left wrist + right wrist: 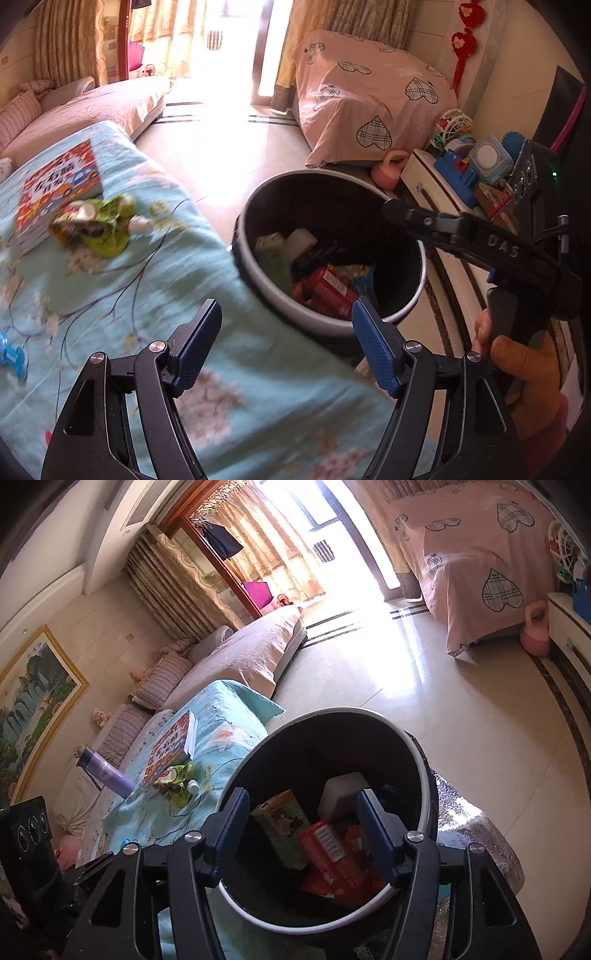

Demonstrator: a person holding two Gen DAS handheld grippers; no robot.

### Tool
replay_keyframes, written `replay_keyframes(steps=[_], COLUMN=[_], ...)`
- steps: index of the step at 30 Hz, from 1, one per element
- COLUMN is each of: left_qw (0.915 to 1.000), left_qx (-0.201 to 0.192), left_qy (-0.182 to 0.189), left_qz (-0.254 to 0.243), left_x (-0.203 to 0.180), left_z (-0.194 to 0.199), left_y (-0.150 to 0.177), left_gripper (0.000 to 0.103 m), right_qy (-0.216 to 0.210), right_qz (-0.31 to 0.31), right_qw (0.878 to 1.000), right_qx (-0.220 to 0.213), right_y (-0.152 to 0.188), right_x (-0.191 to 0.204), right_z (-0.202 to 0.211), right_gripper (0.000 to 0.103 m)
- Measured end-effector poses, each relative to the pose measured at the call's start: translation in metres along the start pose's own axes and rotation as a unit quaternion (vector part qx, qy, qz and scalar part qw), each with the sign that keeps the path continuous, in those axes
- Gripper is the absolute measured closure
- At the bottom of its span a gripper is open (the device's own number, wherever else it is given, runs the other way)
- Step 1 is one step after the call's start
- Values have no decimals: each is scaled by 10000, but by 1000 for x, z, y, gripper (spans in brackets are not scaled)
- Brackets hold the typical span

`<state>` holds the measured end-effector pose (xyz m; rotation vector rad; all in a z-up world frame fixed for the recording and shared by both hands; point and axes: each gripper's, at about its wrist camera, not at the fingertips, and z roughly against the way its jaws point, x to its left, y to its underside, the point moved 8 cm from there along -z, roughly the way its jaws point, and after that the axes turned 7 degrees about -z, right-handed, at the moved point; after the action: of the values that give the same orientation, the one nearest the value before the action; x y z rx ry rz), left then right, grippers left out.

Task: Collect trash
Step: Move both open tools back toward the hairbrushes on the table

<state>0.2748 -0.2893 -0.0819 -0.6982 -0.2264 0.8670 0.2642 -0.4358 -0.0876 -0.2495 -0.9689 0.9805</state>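
Note:
A round black trash bin with a white rim (391, 317) (424, 771) stands on the floor beside a table under a light blue floral cloth (155, 295) (221, 738). It holds a red wrapper (328, 291) (332, 853), a green carton (284, 827) and a white block (343, 790). A crumpled green wrapper (99, 225) (177, 779) lies on the cloth next to a red book (55, 188) (170, 749). My left gripper (288, 339) is open and empty over the cloth's edge near the bin. My right gripper (303, 830) is open and empty above the bin; it also shows in the left wrist view (461, 236).
A purple bottle (107, 771) lies on the cloth left of the book. A small blue toy (11, 358) lies at the cloth's left edge. A white cabinet with toys (461, 173) stands right of the bin. A sofa (92, 107) and a pink covered bed (369, 99) stand farther off.

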Motion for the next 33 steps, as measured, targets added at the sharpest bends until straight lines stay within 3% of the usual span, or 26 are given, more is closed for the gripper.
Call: replay_keyframes(steps=[2,8,22,33], left_qw=[9999,9985,9872,9742], left_qx=[6,25,-82,-155], left_qy=[-56,-201,-657,-961], left_qz=[83,516,1454,2036], left_x=[9,46,132,182], left_z=[6,28,79,105], left_y=[12,45,119,156], left_gripper=[28,28,28,28], right_qy=[-58,-271,-545,-731], right_qz=[43,221,865,1233], right_qw=[10000,9994,9940,9857], right_qx=[-42,-50,389,890], right_y=[5,31,102,154], right_x=[6,36,106,146], right_z=[5,13,2,-16], right_gripper=[18,10,8,9])
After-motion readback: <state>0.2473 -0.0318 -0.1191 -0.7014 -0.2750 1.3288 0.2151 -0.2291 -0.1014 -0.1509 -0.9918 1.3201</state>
